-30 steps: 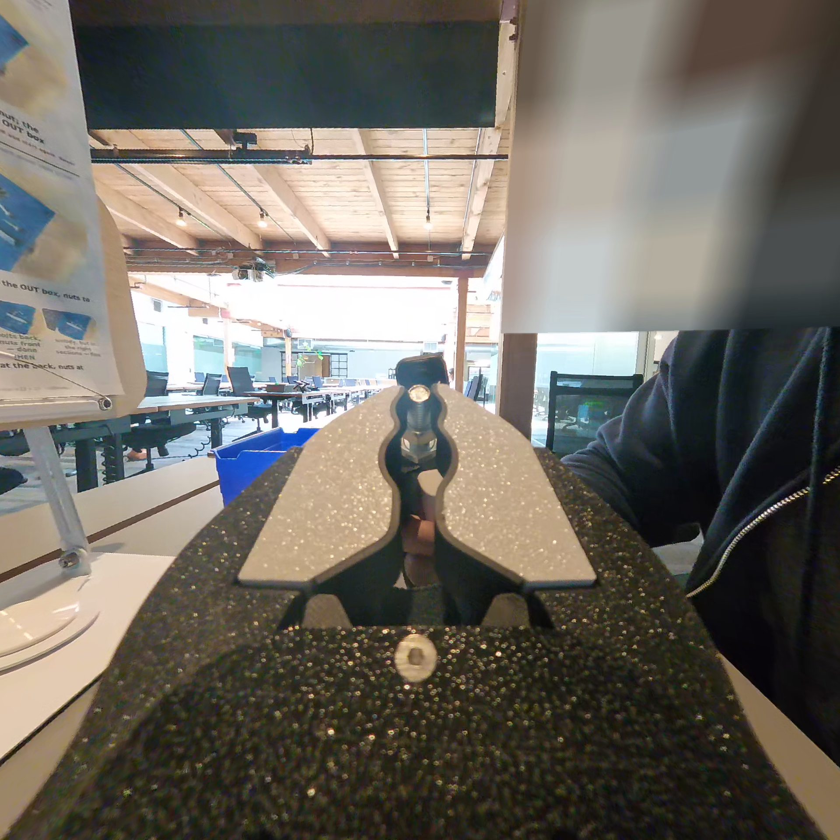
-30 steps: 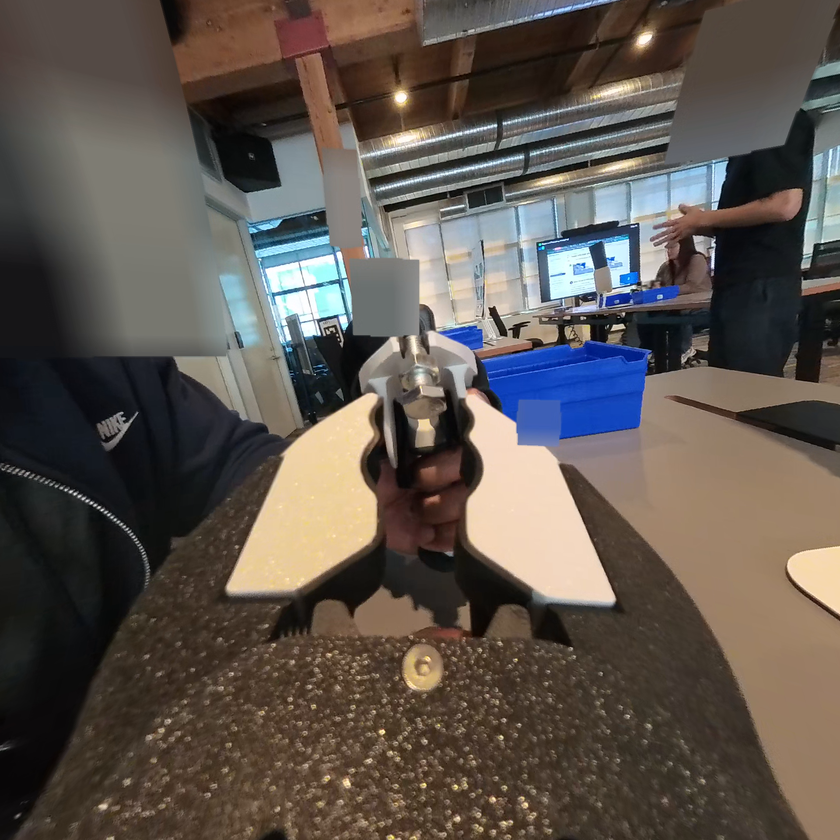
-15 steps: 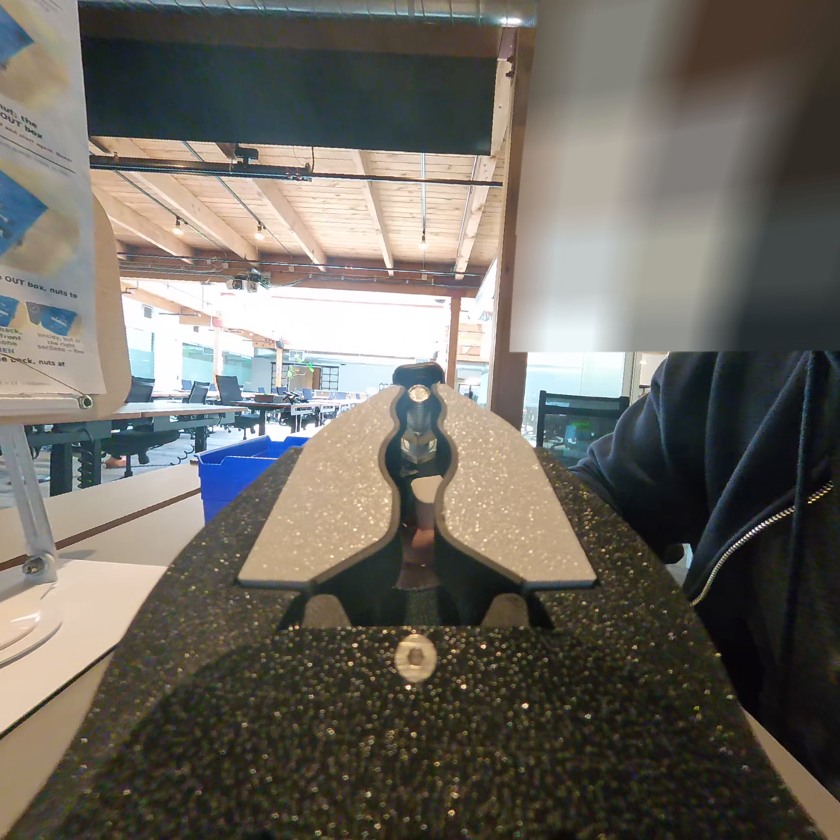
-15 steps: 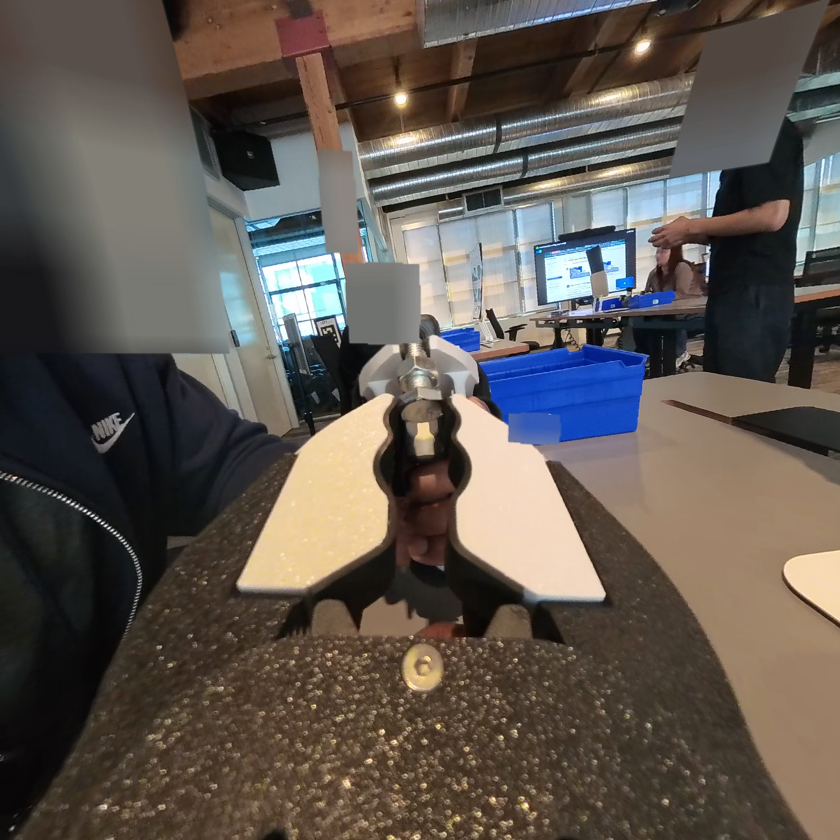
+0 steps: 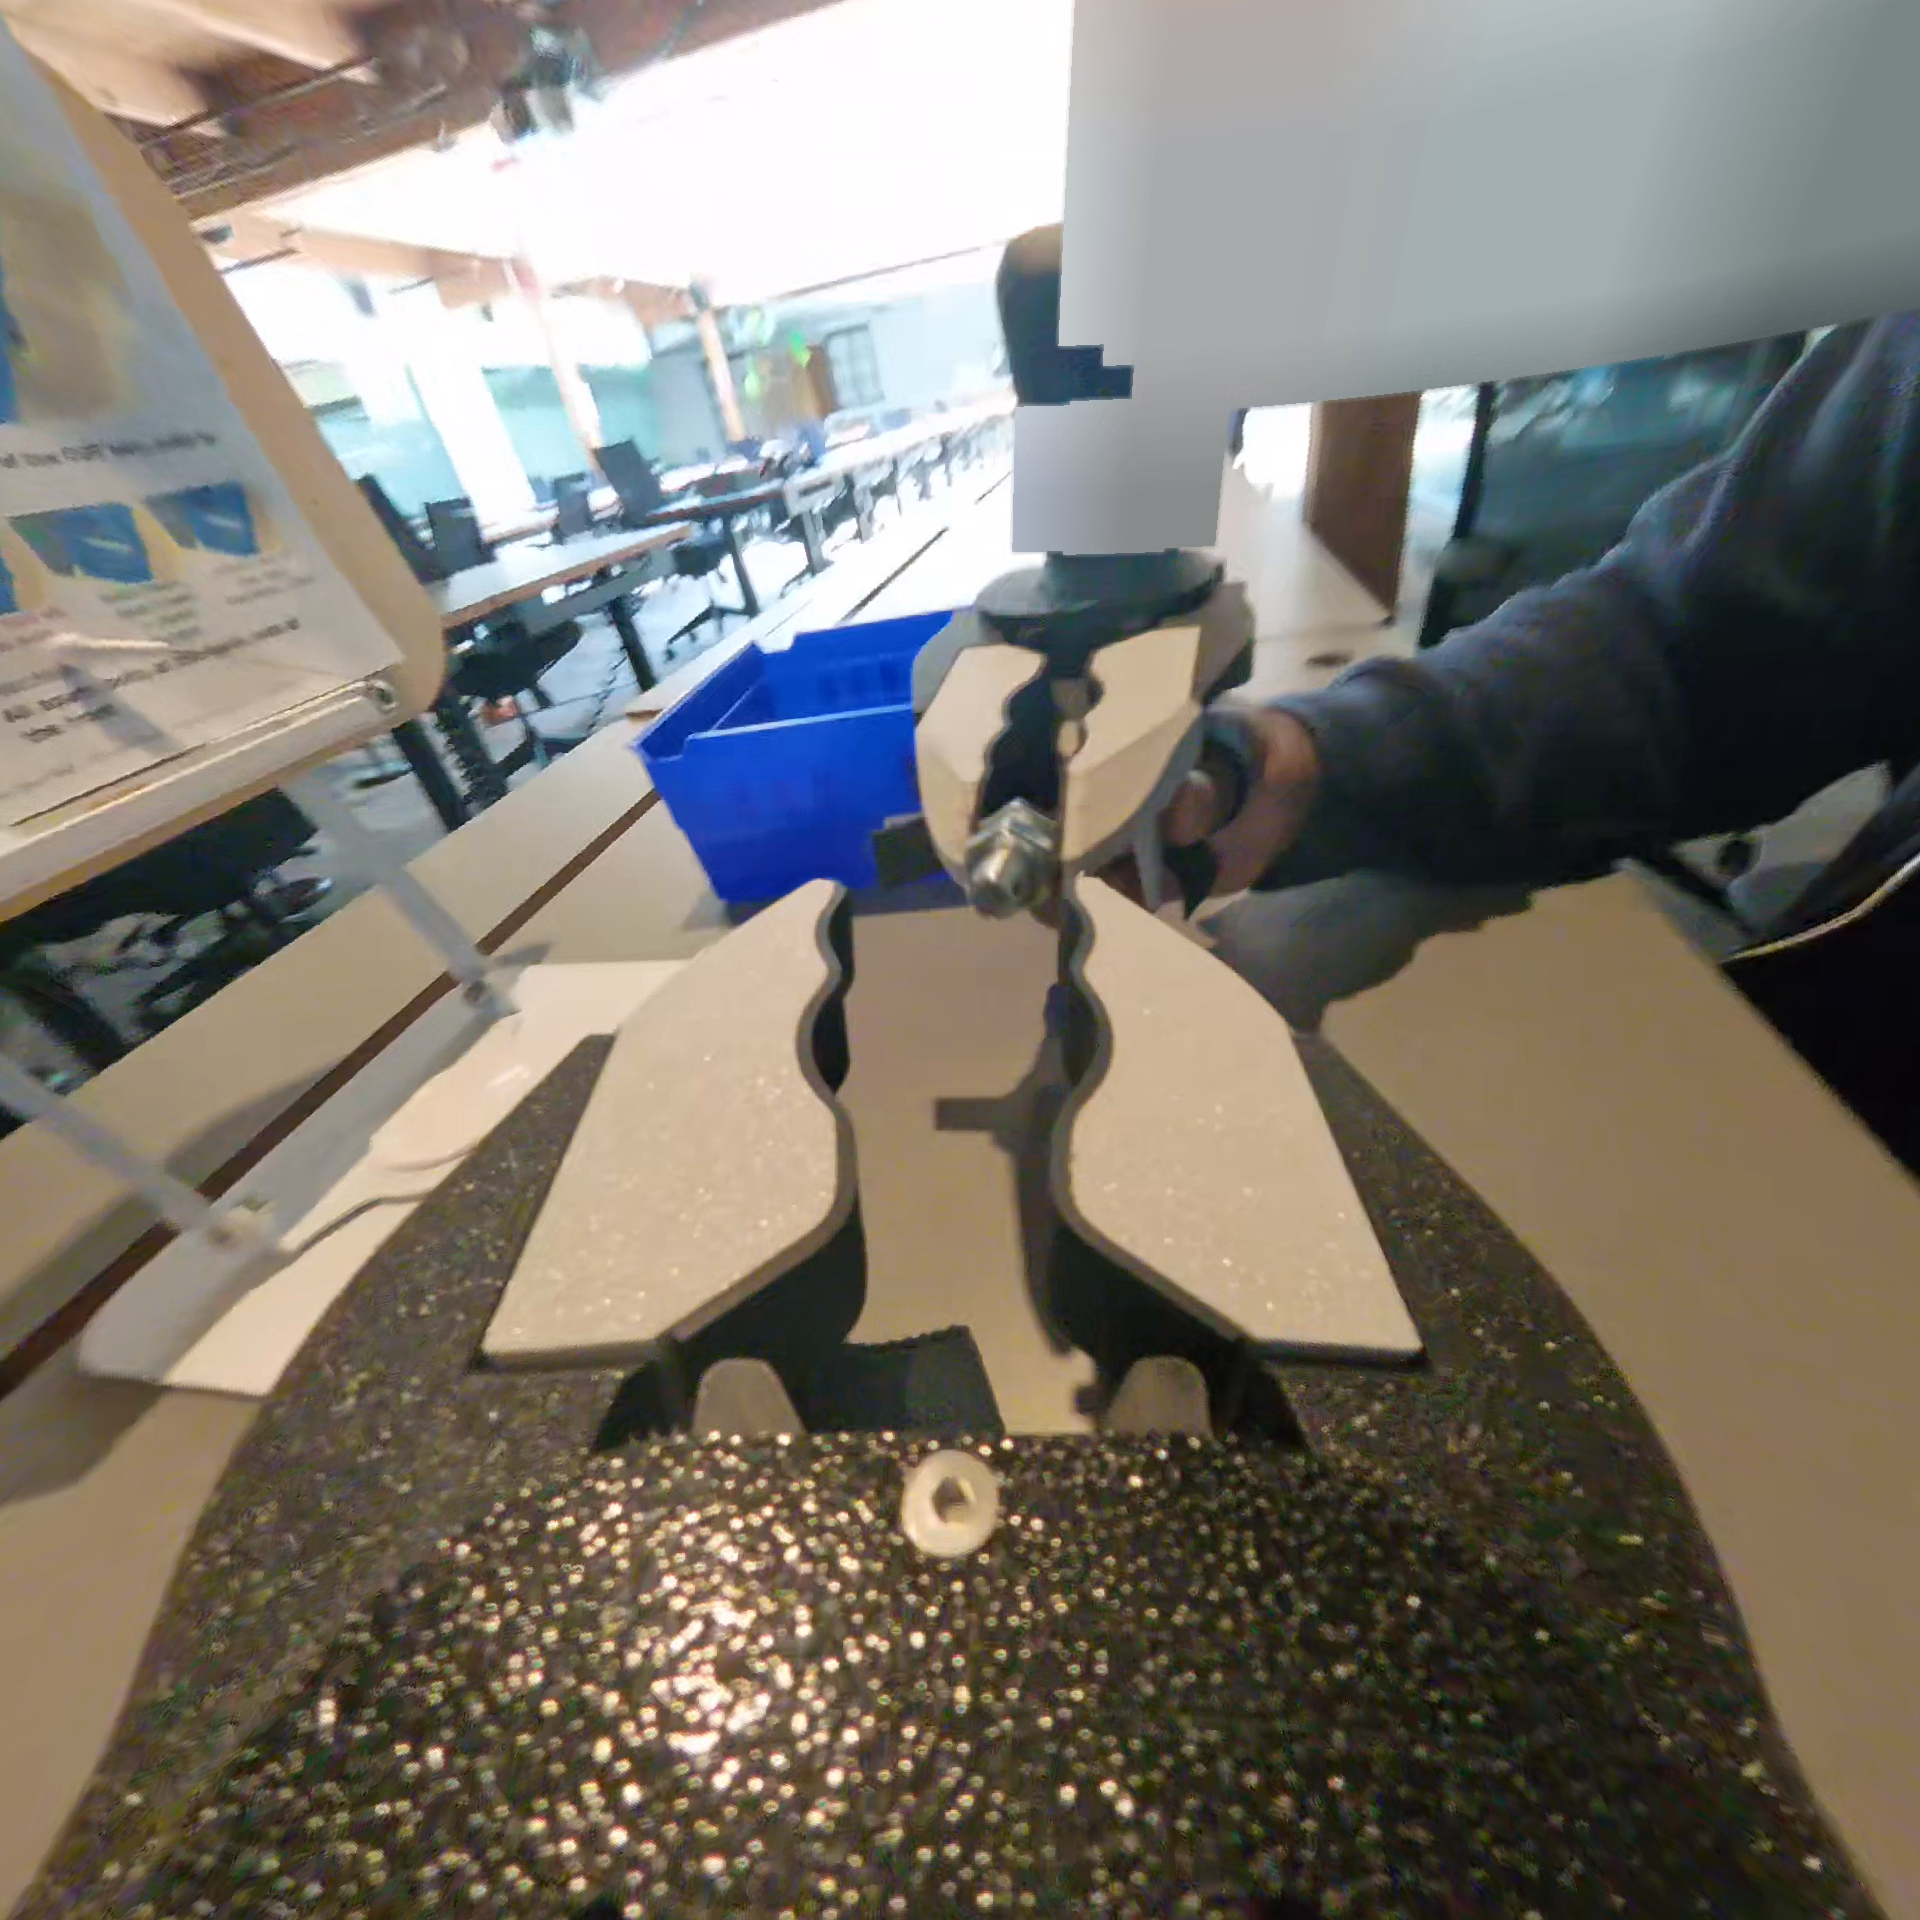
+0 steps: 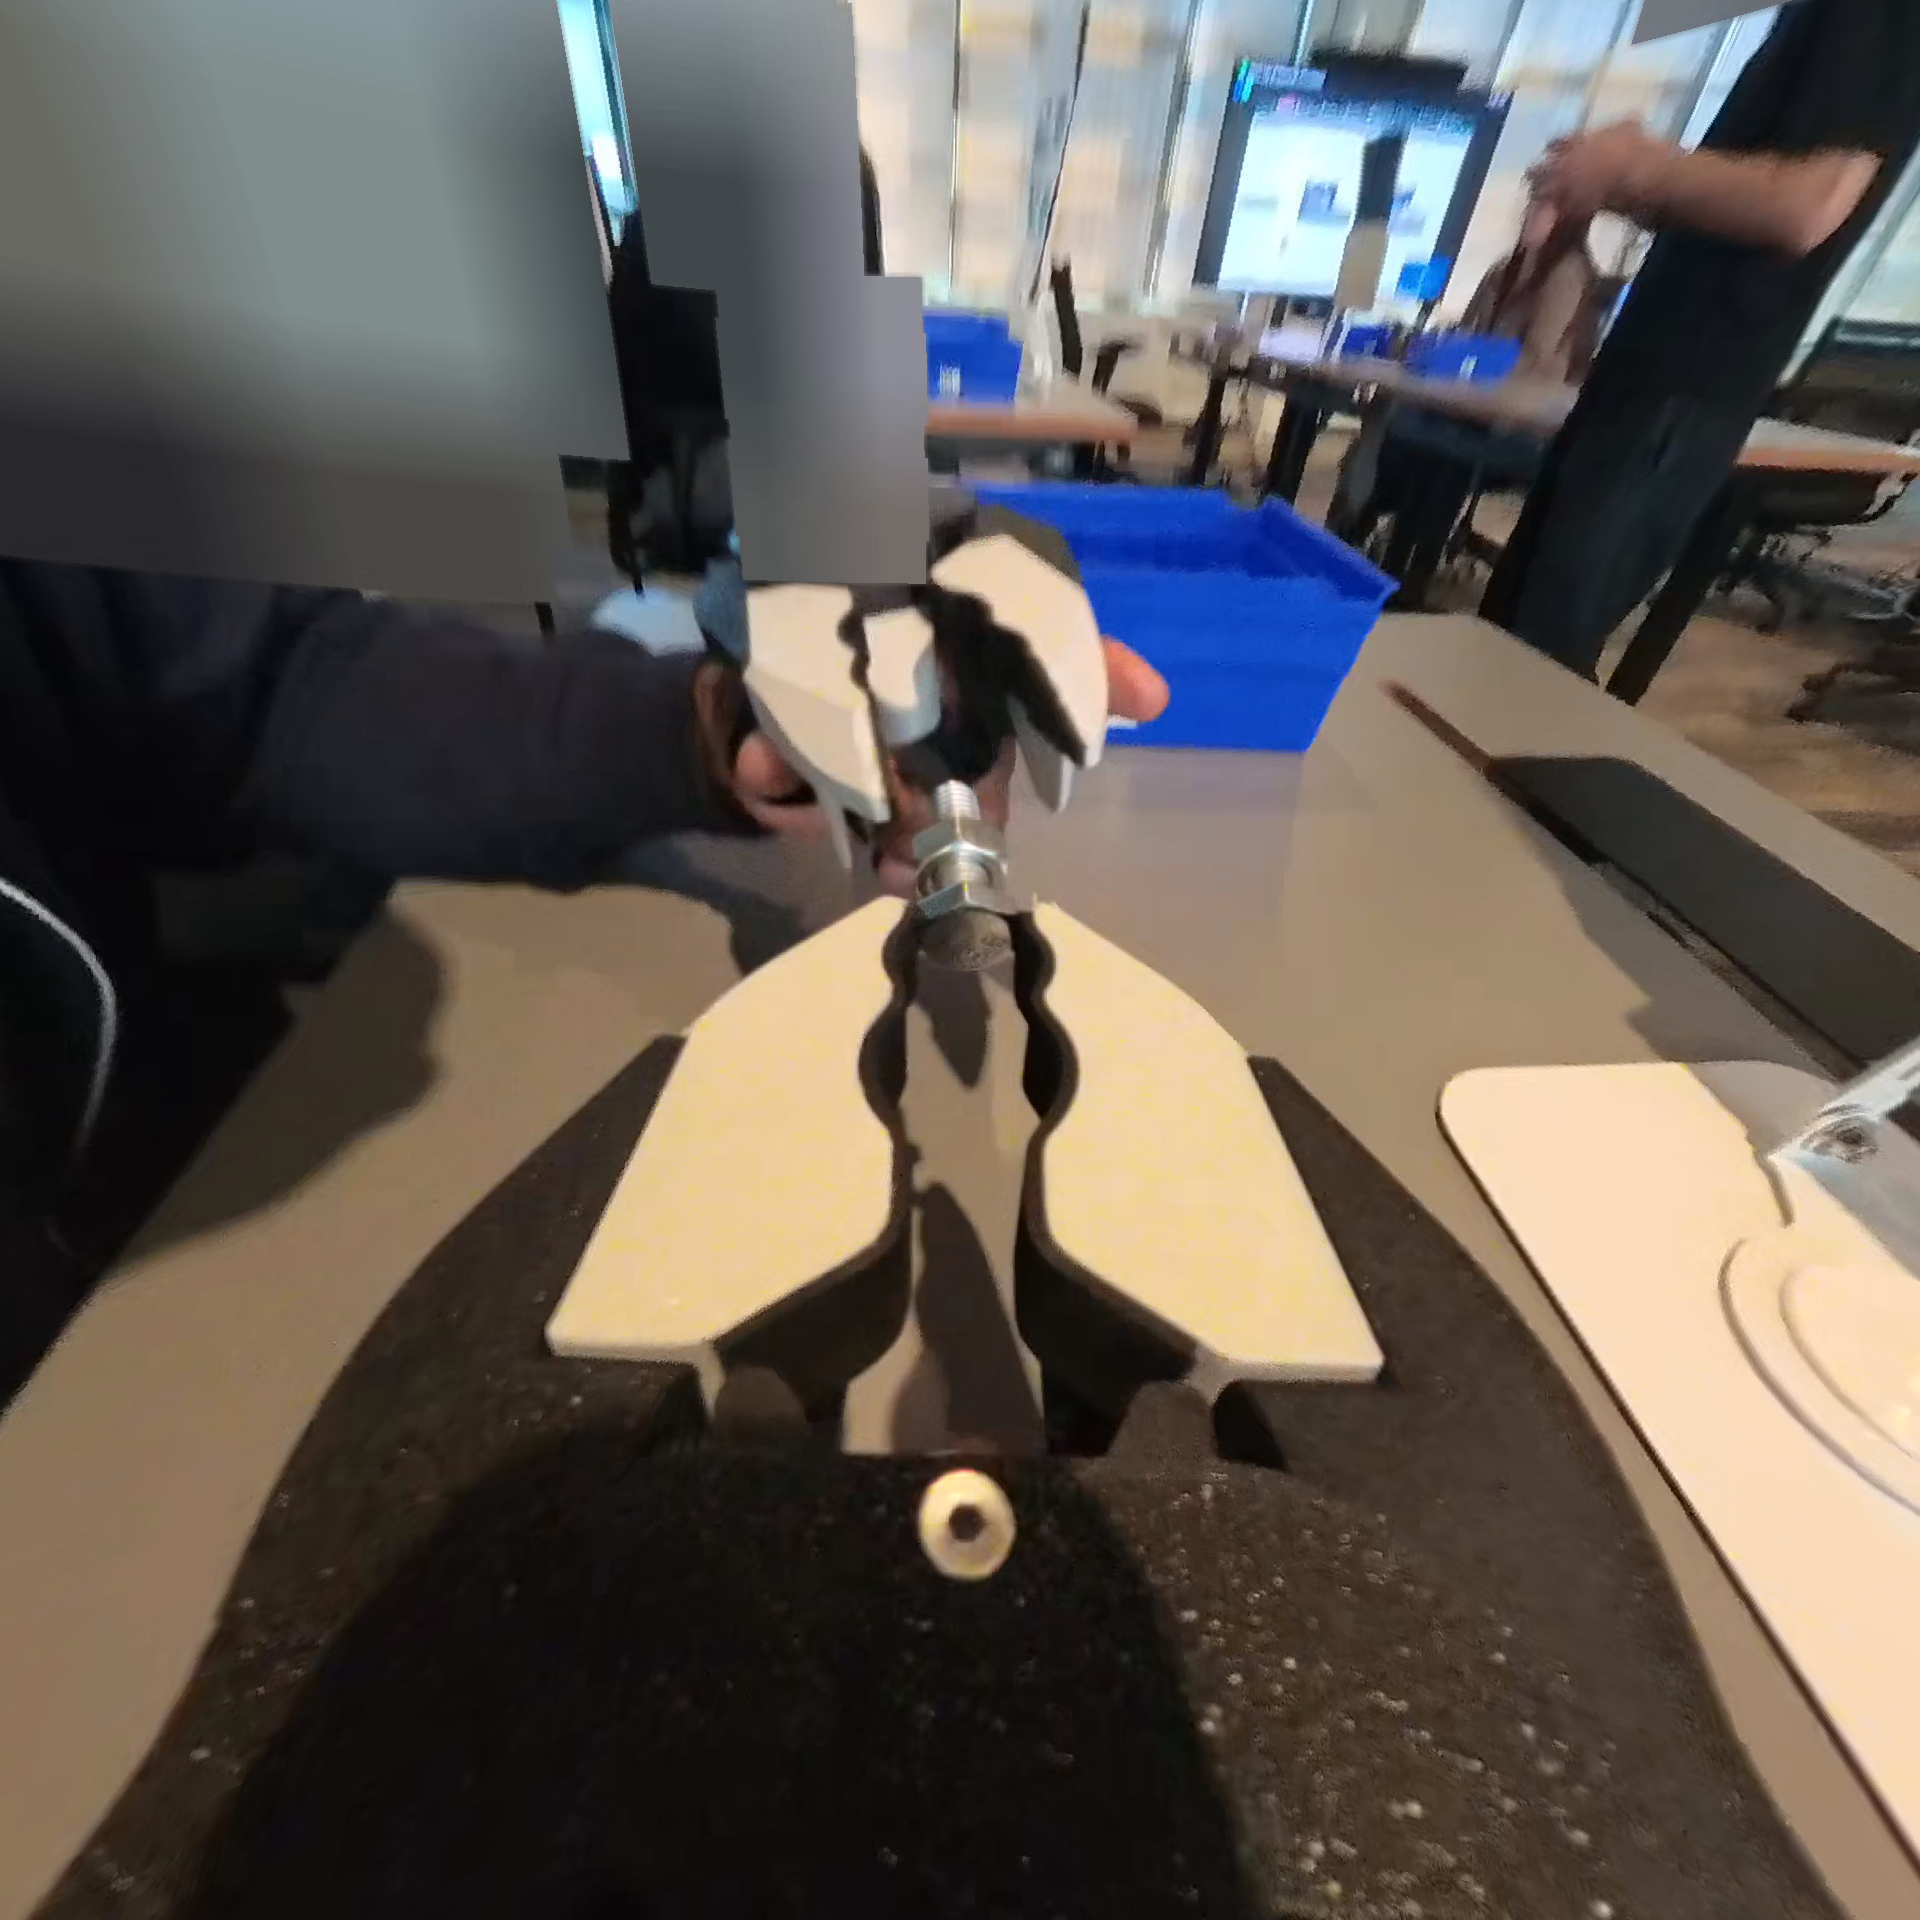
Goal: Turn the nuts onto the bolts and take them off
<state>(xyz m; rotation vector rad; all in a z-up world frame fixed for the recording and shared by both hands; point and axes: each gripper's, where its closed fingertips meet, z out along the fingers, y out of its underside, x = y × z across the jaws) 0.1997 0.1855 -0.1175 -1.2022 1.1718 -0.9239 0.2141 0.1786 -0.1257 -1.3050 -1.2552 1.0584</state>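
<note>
Contact is ending: my left tool (image 5: 951, 914), clenched a moment ago, is standing released and empty, while my right tool (image 6: 961, 920) is gripping the bolt (image 6: 961, 940) with its nut (image 6: 961, 868) above the desk (image 6: 1351, 914), suggesting regripping.

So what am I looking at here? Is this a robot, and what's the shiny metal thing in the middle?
There is no robot arm here. A person holds two hand-held grippers, and each has a camera looking forward along its two jaws. The left wrist view comes from the left gripper, whose jaws stand open and empty. Across from it you see the person's hand gripping the other tool. The right wrist view comes from the right gripper, whose jaws are shut on the head of a bolt with a nut threaded onto it. That is the shiny thing. On the grey table stand a blue bin and the white base of a sheet stand.
</note>
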